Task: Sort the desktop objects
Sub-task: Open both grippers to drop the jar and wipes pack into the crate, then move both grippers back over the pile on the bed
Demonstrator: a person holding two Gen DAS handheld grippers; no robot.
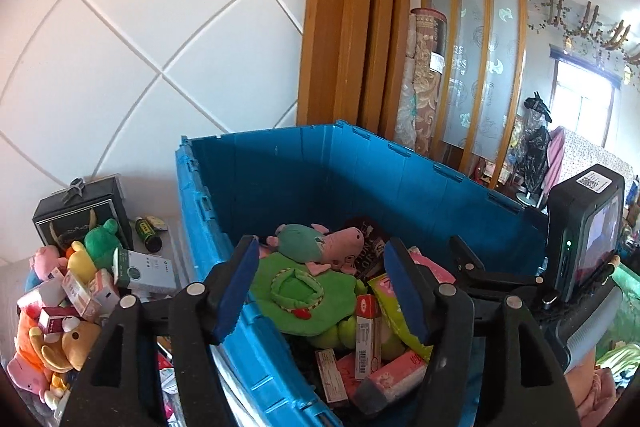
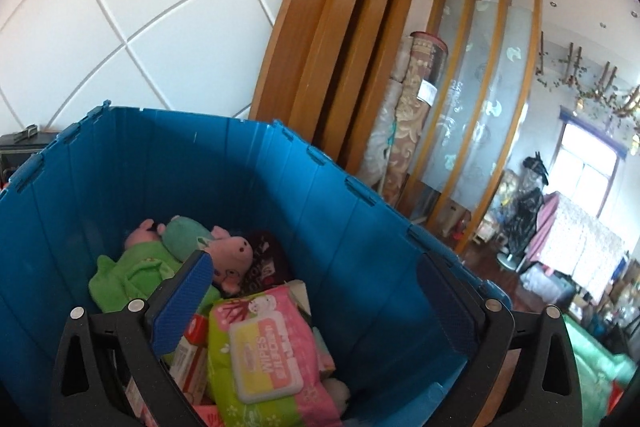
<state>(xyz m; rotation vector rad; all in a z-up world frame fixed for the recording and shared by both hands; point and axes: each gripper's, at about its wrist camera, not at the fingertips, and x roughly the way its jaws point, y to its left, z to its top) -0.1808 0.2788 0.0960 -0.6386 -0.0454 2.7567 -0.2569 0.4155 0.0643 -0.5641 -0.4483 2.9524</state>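
Note:
A deep blue crate holds sorted items: a pink pig plush in a teal shirt, a green plush, small red-and-white boxes and snack packs. My left gripper hangs open above the crate's left part, its left finger over the crate wall and nothing between the pads. In the right wrist view, my right gripper stands wide open inside the crate. A pink and green wipes pack lies loose below it on the other items, beside the pig plush.
Left of the crate, a heap of plush toys and small boxes covers the table, with a black gift box and a dark green bottle behind it. The other gripper's black camera unit sits at the crate's right rim. A white panelled wall stands behind.

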